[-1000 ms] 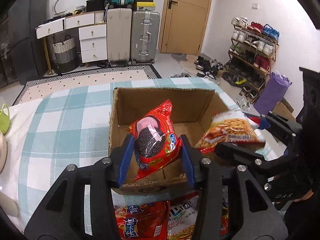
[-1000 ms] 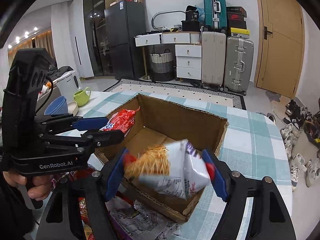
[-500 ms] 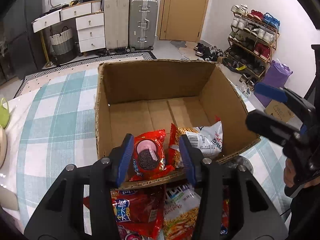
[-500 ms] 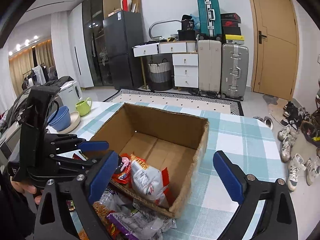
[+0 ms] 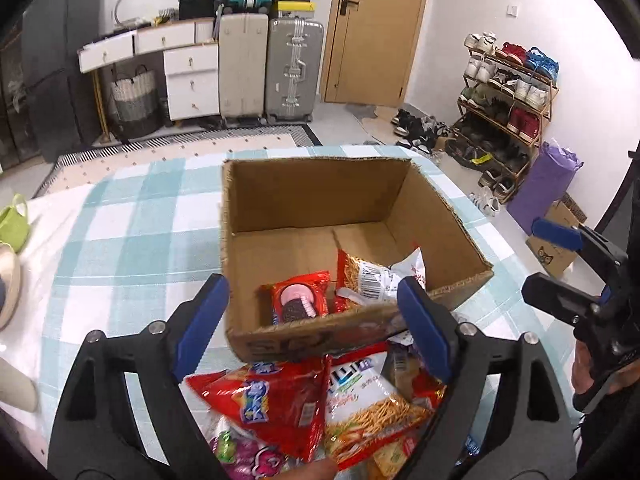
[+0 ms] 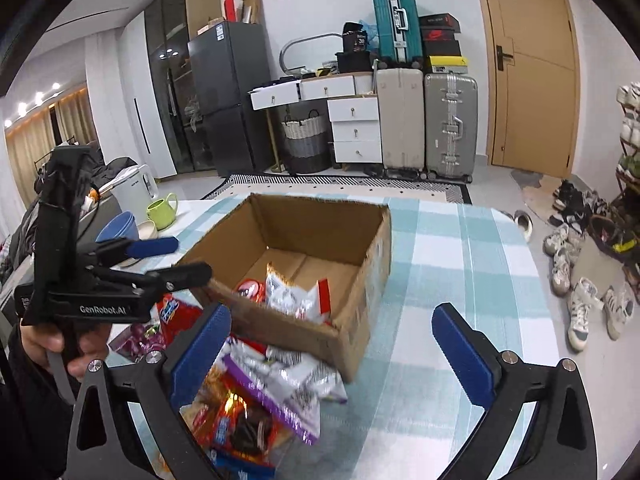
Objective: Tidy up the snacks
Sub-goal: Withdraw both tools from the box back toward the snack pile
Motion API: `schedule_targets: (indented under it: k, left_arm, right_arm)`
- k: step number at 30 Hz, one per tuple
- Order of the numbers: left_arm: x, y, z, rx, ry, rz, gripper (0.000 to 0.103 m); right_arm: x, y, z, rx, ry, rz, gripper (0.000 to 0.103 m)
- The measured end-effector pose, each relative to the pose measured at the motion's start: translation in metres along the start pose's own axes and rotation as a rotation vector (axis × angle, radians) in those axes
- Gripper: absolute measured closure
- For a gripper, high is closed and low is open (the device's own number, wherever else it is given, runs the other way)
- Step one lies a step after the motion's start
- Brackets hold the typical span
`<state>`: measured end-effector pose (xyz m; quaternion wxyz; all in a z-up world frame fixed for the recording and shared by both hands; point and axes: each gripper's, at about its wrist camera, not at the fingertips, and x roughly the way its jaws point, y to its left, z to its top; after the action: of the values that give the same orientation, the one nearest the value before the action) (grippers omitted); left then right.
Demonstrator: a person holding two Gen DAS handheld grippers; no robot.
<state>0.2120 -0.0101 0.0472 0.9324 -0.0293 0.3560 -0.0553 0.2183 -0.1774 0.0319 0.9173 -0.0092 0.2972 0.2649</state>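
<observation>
An open cardboard box (image 5: pixel 320 196) (image 6: pixel 372 256) stands on the checked tablecloth. Inside, at its near wall, lie a red cookie packet (image 5: pixel 298 302) and a noodle-snack bag (image 5: pixel 376 276) (image 6: pixel 292 296). A pile of snack packets (image 5: pixel 316 404) (image 6: pixel 256 392) lies on the table in front of the box. My left gripper (image 5: pixel 312 320) is open and empty, just above the box's near edge and the pile. My right gripper (image 6: pixel 332 352) is open and empty, above the table beside the box's near corner. It also shows in the left wrist view (image 5: pixel 560 264).
A green mug (image 6: pixel 162 210) and blue bowls (image 6: pixel 118 228) stand on the table's left side. Shoes (image 6: pixel 580 300) lie on the floor to the right. Suitcases (image 5: pixel 272 68) and drawers stand at the far wall.
Both grippers let go of their packets, which now lie in the box. Both have opened wide and pulled back toward the pile in front of the box.
</observation>
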Motion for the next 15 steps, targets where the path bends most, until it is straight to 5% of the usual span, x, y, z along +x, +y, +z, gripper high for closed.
schedule_targets:
  k: [5,15]
  left_arm:
    - [-0.027,0.003,-0.013,-0.007,-0.017,0.033,0.001]
    - [-0.085,0.023,-0.070,-0.047,-0.055,0.077,0.001]
  right_arm:
    - [-0.011,0.009,-0.019,0.016,0.015,-0.001,0.001]
    - [-0.025,0.026,-0.053,0.027,0.048,0.013,0.001]
